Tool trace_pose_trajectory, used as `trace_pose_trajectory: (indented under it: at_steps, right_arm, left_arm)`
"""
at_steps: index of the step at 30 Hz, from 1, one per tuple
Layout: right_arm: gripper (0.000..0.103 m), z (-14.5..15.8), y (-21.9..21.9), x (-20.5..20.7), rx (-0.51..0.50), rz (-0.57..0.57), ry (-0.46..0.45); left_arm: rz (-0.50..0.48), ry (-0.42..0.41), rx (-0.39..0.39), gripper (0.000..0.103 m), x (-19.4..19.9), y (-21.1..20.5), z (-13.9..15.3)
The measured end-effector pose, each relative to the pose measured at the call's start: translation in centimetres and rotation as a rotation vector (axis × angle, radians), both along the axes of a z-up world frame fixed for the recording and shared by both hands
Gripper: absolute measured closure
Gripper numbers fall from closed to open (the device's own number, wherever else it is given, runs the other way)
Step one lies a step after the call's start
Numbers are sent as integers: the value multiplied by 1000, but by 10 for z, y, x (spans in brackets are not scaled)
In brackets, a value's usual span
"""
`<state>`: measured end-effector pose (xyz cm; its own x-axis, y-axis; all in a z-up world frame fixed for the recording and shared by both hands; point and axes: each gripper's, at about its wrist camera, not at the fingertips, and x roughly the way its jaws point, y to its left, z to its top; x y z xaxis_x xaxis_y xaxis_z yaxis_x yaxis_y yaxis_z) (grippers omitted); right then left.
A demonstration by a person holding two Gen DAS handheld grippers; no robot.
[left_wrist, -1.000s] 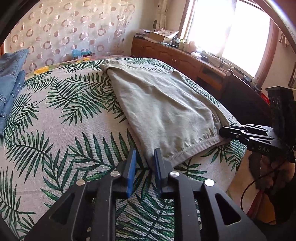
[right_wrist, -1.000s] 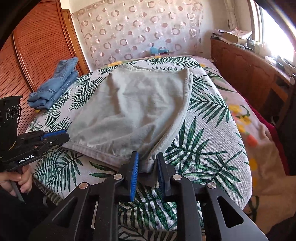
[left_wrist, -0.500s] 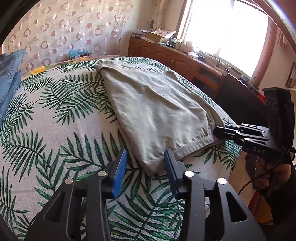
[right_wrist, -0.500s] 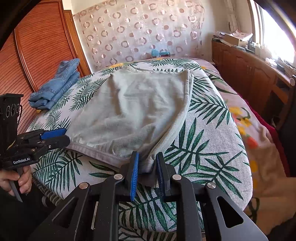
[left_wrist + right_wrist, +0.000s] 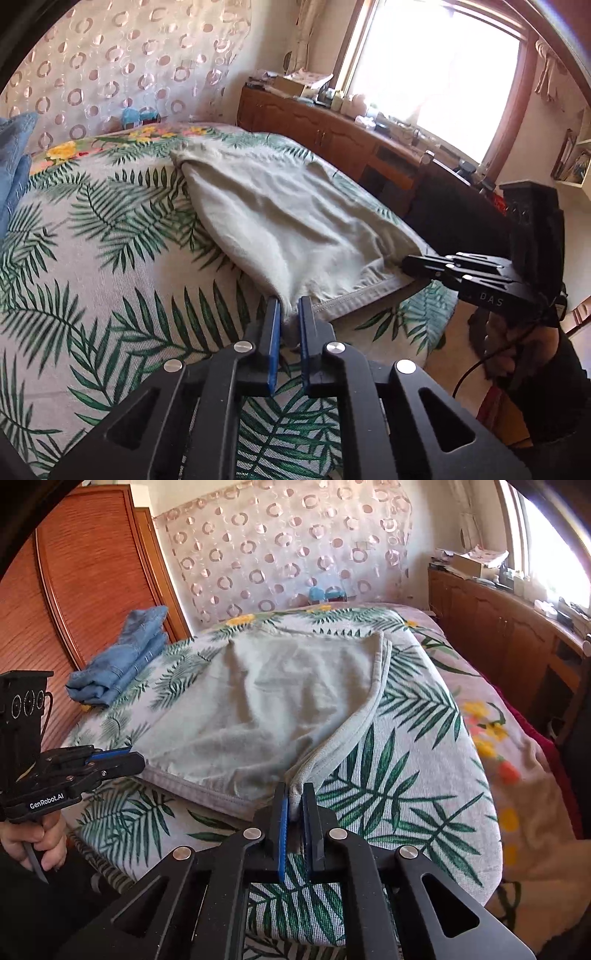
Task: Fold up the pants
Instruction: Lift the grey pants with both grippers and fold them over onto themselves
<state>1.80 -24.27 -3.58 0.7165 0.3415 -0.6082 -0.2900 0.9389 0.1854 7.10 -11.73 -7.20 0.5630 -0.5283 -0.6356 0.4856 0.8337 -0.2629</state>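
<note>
Grey-green pants [image 5: 288, 221] lie folded lengthwise on the leaf-print bed, also shown in the right wrist view [image 5: 280, 701]. My left gripper [image 5: 289, 308] is shut on the near left corner of the pants' hem. My right gripper [image 5: 294, 794] is shut on the near right corner. Both corners are lifted a little off the bedspread. The right gripper also shows in the left wrist view [image 5: 410, 264], and the left gripper in the right wrist view [image 5: 135, 758].
Folded blue jeans [image 5: 122, 664] lie at the bed's far left by a wooden wardrobe [image 5: 92, 572]. A wooden sideboard [image 5: 332, 136] with clutter runs under the window on the right. The bed's near edge [image 5: 369, 923] is just below the grippers.
My left gripper opened half a second ago, then shut again on the pants' corner. Both corners have risen slightly. The right gripper stayed shut.
</note>
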Motion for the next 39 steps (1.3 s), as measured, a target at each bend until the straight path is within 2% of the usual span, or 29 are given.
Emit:
trace_pose_trajectory:
  at_steps: [5, 12, 18, 23, 28, 32, 39]
  right_arm:
    - [97, 19, -1, -5, 10, 3, -51]
    - [97, 62, 4, -10, -1, 26, -156]
    - [97, 102, 12, -16, -9, 56, -249]
    - [97, 132, 19, -21, -13, 81, -325]
    - [97, 157, 37, -18, -58, 126, -388]
    - [97, 169, 47, 0, -70, 146, -418]
    - [97, 176, 67, 35, -90, 165, -447]
  left_arm:
    - [0, -70, -14, 94, 0, 2, 32]
    - [25, -174, -60, 95, 7, 13, 86]
    - [55, -297, -52, 95, 3, 23, 138]
    - [92, -354, -47, 95, 8, 37, 168]
    - [127, -398, -30, 96, 20, 49, 187]
    - [166, -420, -25, 96, 36, 63, 197]
    - [220, -422, 6, 97, 70, 86, 195]
